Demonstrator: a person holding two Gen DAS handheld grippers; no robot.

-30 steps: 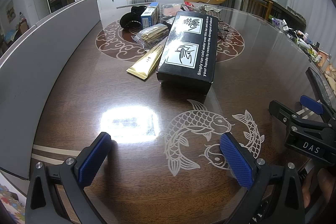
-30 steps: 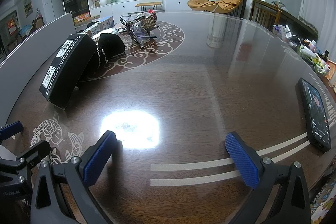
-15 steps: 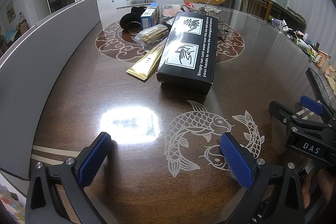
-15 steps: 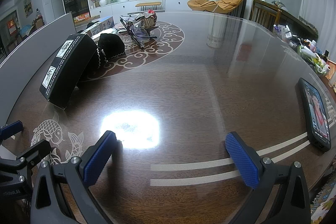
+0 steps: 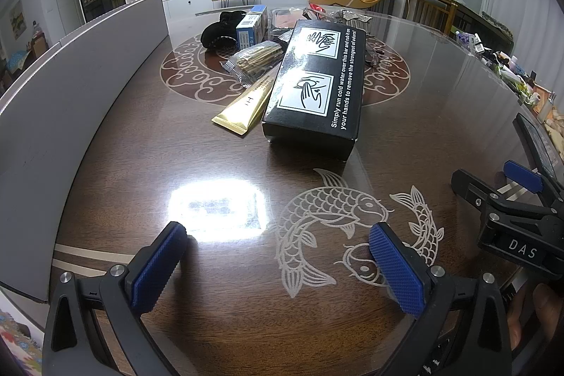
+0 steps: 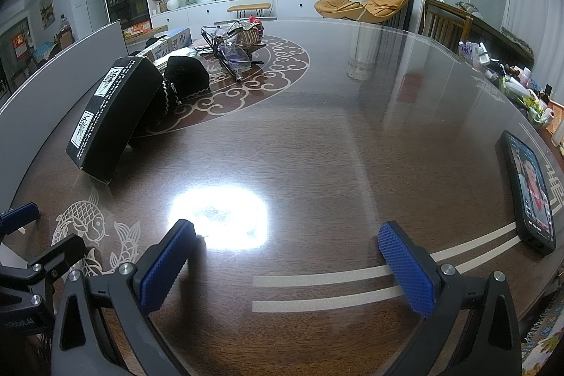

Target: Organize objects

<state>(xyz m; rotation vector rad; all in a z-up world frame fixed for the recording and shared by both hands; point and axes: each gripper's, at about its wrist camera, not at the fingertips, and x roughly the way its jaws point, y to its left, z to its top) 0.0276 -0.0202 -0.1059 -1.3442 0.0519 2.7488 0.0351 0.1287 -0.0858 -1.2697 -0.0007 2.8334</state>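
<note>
A long black box (image 5: 317,83) with white hand pictures lies on the round wooden table, also in the right wrist view (image 6: 112,111). Beside it lie a gold packet (image 5: 243,106), a clear bag of sticks (image 5: 257,59), a blue-white carton (image 5: 250,27) and a black knit item (image 5: 218,30). Glasses (image 6: 229,55) lie further back. My left gripper (image 5: 278,252) is open and empty, low over the table's near side. My right gripper (image 6: 285,249) is open and empty, to the right of the left one.
A grey panel (image 5: 70,76) stands along the table's left edge. A phone (image 6: 528,192) with a lit screen lies at the right edge. Small bottles and clutter (image 6: 511,83) sit at the far right. Fish inlays (image 5: 335,217) mark the table near me.
</note>
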